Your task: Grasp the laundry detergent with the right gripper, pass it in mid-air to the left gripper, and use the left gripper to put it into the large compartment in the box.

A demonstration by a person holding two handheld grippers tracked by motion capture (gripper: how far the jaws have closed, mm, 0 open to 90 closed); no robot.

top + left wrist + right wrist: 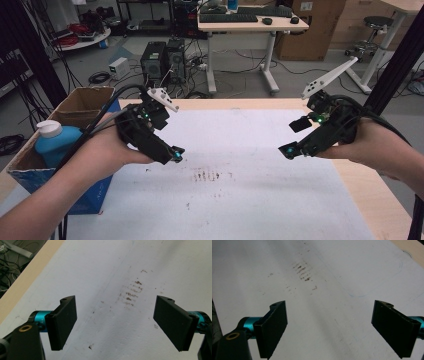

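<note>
Left gripper (176, 154) hovered, jaws wide, empty | right gripper (290, 149) likewise | brown smudges (207, 175) between them on white sheet (260, 200)

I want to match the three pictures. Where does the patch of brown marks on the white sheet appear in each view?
High view: the brown marks lie at centre, below and between the two hand-held grippers.
Left gripper view: right of centre, upper half, between the open jaws.
Right gripper view: upper left of centre.
Shared landmark: the white sheet, on which the marks lie.
</note>
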